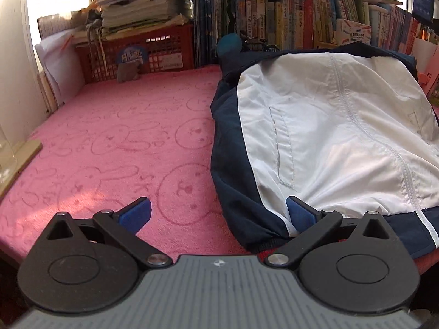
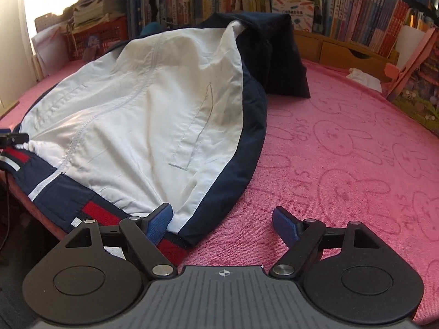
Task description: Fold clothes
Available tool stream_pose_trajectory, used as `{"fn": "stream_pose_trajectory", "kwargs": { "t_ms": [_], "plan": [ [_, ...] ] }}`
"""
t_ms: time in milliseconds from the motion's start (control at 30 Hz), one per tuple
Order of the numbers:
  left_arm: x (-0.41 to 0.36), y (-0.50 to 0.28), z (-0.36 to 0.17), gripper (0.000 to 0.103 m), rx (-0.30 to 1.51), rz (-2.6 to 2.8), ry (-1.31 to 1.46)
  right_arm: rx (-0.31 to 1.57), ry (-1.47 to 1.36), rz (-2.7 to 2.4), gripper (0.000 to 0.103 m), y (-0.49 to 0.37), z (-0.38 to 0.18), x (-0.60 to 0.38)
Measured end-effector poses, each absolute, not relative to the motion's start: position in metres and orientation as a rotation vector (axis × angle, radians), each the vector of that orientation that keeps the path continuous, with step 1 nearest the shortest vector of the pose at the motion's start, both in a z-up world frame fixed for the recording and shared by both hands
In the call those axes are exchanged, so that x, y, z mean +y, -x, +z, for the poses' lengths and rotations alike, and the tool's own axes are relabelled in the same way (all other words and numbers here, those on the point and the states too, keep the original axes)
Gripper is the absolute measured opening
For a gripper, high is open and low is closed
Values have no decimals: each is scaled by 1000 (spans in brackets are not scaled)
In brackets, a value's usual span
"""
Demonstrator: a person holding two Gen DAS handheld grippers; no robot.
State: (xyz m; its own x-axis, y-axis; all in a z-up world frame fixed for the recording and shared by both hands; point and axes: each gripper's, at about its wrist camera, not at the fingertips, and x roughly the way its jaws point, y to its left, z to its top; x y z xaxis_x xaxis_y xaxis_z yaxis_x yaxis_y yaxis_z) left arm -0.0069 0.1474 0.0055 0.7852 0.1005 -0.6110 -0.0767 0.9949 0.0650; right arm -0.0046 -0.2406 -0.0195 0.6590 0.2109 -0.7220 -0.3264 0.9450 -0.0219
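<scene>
Spread flat across a pink plush blanket with embossed rabbit outlines (image 2: 343,148), covering the table: a navy-and-white windbreaker jacket with a white front panel, stitched pocket slits and a red-striped hem band (image 2: 142,109), its hem at the near edge of the table, its collar end toward the far edge by the bookshelf packed with upright books (image 2: 356,13). Navy sleeve folded out toward the far right part of the blanket. Left gripper (image 1: 219,213) low at the near edge, jaws wide apart, nothing pinched; one blue padded finger (image 1: 137,213) over bare pink blanket, the other against the jacket's hem at the seam between navy side panel and white front. Right gripper (image 2: 222,219) likewise wide open at the near edge, straddling the jacket's right hem corner: one blue pad (image 2: 160,219) lying on the white panel just above the red band, the other over bare blanket, apart from the cloth. No fabric clamped by either. Seen from the right wrist, a black tip of the left gripper at the far left, beside the gathered hem. Along the far left corner: a red plastic lattice crate (image 1: 153,52) carrying a stack of papers and notebooks (image 1: 137,5). Near the far right edge: a crumpled white tissue (image 2: 362,78) and a low wooden drawer unit (image 2: 343,49) under the books.
</scene>
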Motion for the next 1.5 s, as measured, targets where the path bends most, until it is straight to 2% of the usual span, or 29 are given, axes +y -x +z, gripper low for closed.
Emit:
{"fn": "stream_pose_trajectory", "kwargs": {
  "t_ms": [200, 300, 467, 567, 700, 833, 967, 1033, 1067, 1133, 1167, 1200, 1300, 1400, 1500],
  "plan": [
    [125, -8, 57, 103, 515, 10, -34, 846, 213, 336, 77, 5, -11, -226],
    [99, -34, 63, 103, 448, -47, -62, 858, 275, 380, 77, 10, -8, -216],
    [65, -80, 27, 103, 486, -67, -167, 954, 338, 458, 77, 16, 7, -210],
    [59, -91, -4, 103, 562, -69, -194, 856, 345, 431, 77, 3, 39, -206],
    [62, -88, -25, 103, 605, -50, -201, 640, 380, 346, 79, -54, 78, -180],
    [70, -91, -26, 103, 637, -71, -142, 483, 456, 226, 79, -140, 88, -128],
    [81, -98, -28, 103, 676, -95, -50, 474, 536, 123, 79, -235, 79, -85],
    [78, -97, -27, 103, 672, -89, -60, 561, 556, 91, 79, -279, 65, -71],
    [78, -96, -27, 103, 672, -88, -61, 612, 551, 69, 77, -300, 58, -68],
    [77, -96, -27, 103, 674, -87, -55, 707, 530, 31, 55, -330, 42, -67],
    [77, -96, -27, 103, 674, -87, -55, 749, 518, 18, 29, -341, 35, -68],
    [76, -96, -27, 103, 674, -87, -55, 767, 493, 11, 16, -344, 32, -74],
    [76, -96, -27, 103, 675, -86, -52, 649, 472, -78, 7, -333, 49, -101],
    [76, -97, -28, 103, 676, -85, -51, 508, 408, -212, 6, -315, 87, -146],
    [76, -97, -28, 103, 677, -84, -49, 434, 223, -374, 6, -288, 132, -236]
  ]
}}
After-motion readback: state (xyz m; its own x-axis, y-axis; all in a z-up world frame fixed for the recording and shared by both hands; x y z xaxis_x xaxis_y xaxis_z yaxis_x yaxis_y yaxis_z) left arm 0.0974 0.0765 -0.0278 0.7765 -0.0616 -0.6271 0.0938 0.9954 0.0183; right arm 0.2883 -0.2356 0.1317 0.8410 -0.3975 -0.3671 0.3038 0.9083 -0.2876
